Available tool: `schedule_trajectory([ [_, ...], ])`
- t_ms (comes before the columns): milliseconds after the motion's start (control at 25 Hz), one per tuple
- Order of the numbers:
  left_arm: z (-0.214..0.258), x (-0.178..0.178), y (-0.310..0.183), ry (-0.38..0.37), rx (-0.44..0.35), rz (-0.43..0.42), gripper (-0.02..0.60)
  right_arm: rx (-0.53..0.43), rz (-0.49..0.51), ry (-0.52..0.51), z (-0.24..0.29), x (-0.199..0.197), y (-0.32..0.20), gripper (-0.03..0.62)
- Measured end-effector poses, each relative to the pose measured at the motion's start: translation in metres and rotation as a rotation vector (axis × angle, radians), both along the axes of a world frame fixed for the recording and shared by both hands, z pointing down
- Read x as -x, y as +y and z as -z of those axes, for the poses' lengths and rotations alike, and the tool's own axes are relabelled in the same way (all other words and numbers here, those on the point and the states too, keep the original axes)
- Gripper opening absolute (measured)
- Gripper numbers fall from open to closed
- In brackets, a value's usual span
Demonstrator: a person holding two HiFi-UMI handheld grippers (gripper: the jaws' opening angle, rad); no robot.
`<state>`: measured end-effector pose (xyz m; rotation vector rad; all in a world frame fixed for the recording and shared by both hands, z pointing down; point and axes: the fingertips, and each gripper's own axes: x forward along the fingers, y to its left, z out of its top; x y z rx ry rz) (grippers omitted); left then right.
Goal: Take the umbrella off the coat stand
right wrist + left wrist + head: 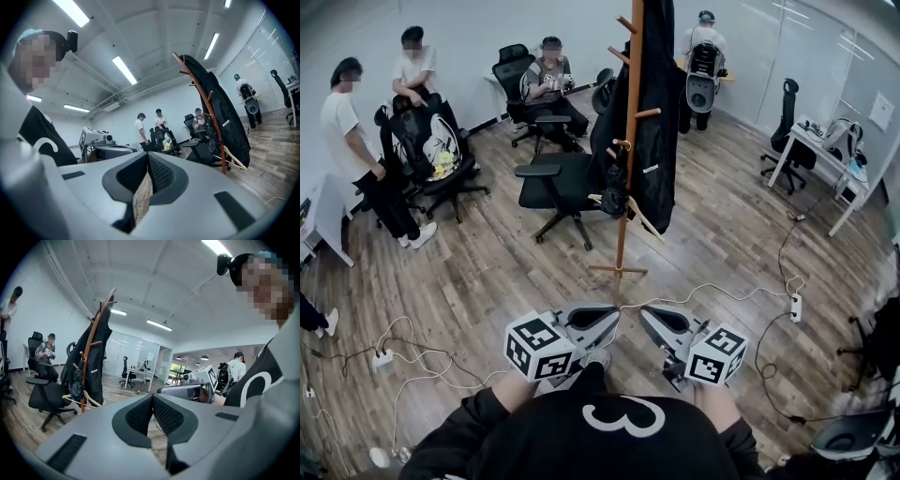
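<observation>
This is a big room with a wood floor (pixel 487 272) and white walls. A tall brown coat stand (pixel 623 234) is in the middle of the floor, a little way ahead of the person. A long black coat (pixel 661 112) hangs on its right side. A small dark bundle hangs low on its left side from a peg. It looks like the folded umbrella (pixel 77 380), but it is too small to be sure. A pale wooden hanger (pixel 643 217) sticks out just beside it. A black office chair (pixel 555 186) is just left of the stand. Some people (pixel 408 75) sit and stand at the far left. White cables (pixel 408 361) lie on the near floor.

The left gripper (pixel 602 317) and the right gripper (pixel 652 317) are side by side, near the person and well apart from the stand. Both have their jaws pressed together with nothing in them.
</observation>
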<state>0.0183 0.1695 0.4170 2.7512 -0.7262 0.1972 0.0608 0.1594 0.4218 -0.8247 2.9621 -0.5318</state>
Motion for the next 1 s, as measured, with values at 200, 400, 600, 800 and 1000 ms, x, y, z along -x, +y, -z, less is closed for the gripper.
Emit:
schedule_trajectory([
  [200,-0.003,0.004,-0.042,0.002,0.022,-0.013,0.015,0.025,-0.011,-0.005,-0.004,0.005,-0.044,0.026],
  [400,-0.003,0.013,-0.095,-0.007,0.037,-0.022,0.015,0.038,-0.023,-0.016,0.0,0.012,-0.096,0.026],
  [600,-0.005,0.019,-0.148,-0.005,0.062,-0.035,0.015,0.059,-0.047,-0.023,-0.004,0.017,-0.146,0.026],
  [800,-0.004,0.022,-0.199,0.006,0.078,-0.055,0.015,0.088,-0.071,-0.02,-0.008,0.021,-0.192,0.026],
  [1000,-0.007,0.028,-0.245,0.026,0.111,-0.069,0.015,0.109,-0.102,-0.011,-0.008,0.027,-0.235,0.026],
])
